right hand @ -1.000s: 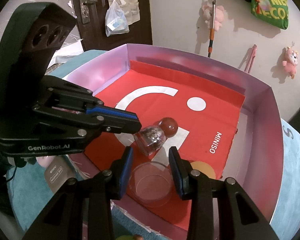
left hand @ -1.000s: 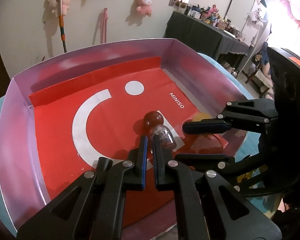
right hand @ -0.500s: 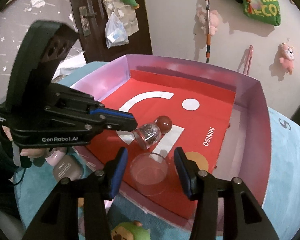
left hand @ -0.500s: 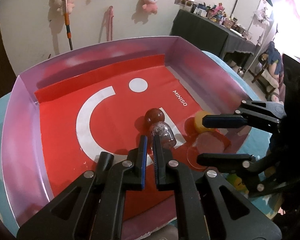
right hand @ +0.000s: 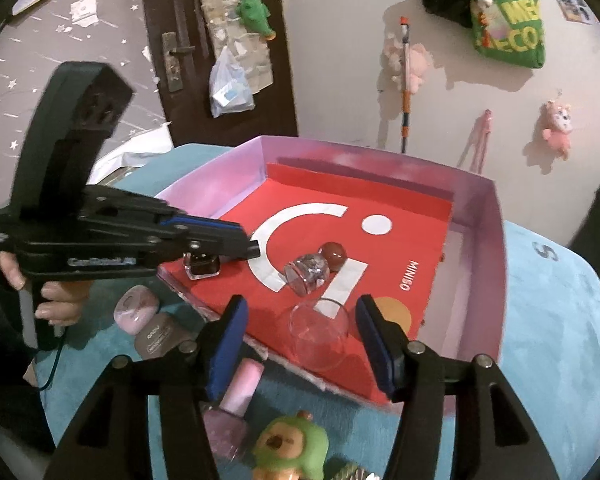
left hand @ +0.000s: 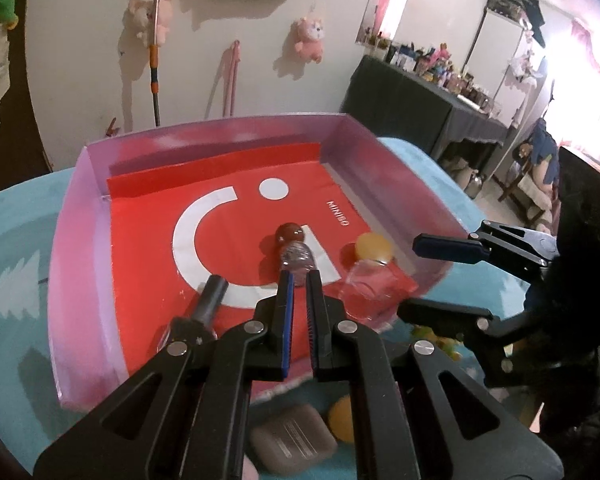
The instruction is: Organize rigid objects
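Observation:
A pink tray (right hand: 496, 248) with a red liner holds a red ball (right hand: 333, 254), a glittery clear dome (right hand: 306, 272), a clear jar (right hand: 320, 332) with a yellow lid (right hand: 392, 314), and a small dark bottle (right hand: 202, 266). My right gripper (right hand: 302, 316) is opening at the tray's near edge. The jar lies between its blue pads (right hand: 230, 332) without touching them. My left gripper (left hand: 298, 276) is shut and empty, pulled back just short of the dome (left hand: 298, 256). The dark bottle (left hand: 214, 292) stands to its left. The left gripper (right hand: 252, 246) also shows above that bottle in the right wrist view.
On the teal cloth (right hand: 548, 340) before the tray lie a pink case (right hand: 136, 308), a grey case (right hand: 162, 338), a pink bottle (right hand: 236, 400) and a green plush toy (right hand: 292, 448). A hand (right hand: 58, 304) grips the left tool. Tray walls rise on all sides.
The right gripper's jaws have spread off the clear jar, which now lies free in the tray. Both grippers have drawn back and risen from the tray.

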### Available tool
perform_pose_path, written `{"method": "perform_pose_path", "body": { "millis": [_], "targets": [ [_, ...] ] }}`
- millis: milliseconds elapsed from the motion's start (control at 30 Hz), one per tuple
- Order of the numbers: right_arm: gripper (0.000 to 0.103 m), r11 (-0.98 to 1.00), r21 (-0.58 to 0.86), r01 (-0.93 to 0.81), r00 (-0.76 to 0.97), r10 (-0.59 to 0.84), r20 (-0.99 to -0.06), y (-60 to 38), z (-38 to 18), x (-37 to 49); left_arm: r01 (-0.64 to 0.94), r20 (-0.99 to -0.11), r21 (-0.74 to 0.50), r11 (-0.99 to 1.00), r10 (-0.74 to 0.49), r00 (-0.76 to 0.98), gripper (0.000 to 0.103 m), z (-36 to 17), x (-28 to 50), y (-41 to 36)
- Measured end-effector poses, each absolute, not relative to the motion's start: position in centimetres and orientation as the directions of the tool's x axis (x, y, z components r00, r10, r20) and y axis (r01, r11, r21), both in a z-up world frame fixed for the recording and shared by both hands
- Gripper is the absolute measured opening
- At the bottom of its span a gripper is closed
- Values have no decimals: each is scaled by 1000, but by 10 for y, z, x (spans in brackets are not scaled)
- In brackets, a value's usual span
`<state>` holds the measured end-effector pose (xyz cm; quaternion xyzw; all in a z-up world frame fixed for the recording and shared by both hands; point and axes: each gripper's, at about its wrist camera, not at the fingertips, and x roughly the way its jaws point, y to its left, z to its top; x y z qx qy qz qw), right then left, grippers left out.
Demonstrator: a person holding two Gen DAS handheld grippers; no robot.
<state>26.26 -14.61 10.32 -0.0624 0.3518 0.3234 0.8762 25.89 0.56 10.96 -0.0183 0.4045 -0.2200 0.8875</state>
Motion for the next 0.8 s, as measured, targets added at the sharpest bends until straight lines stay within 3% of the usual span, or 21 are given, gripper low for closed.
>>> {"method": "perform_pose_path", "body": {
  "millis": [233,333,400,433,633,800],
  "targets": [
    [64,824,119,-554,610,499,-616,-158,129,227,385,-649,-221,896,-429,628,7,129,216,11],
    [66,839,106,-534,640,483,-597,-159,139,207,387,-630,-211,898,-427,649,24,134,199,13],
    [66,848,99,-521,652,470,-595,-158,142,196,382,-603,-197,903,-419,679,62,137,187,15],
    [66,851,98,-516,656,466,-594,-157,143,194,384,-583,-190,903,-419,697,67,139,181,17],
    [69,873,87,-479,682,433,-589,-156,145,165,375,-520,-142,916,-391,759,69,145,141,19],
    [87,902,92,-422,714,393,-579,-162,145,139,336,-461,-113,935,-349,816,82,147,108,23]
  ]
}}
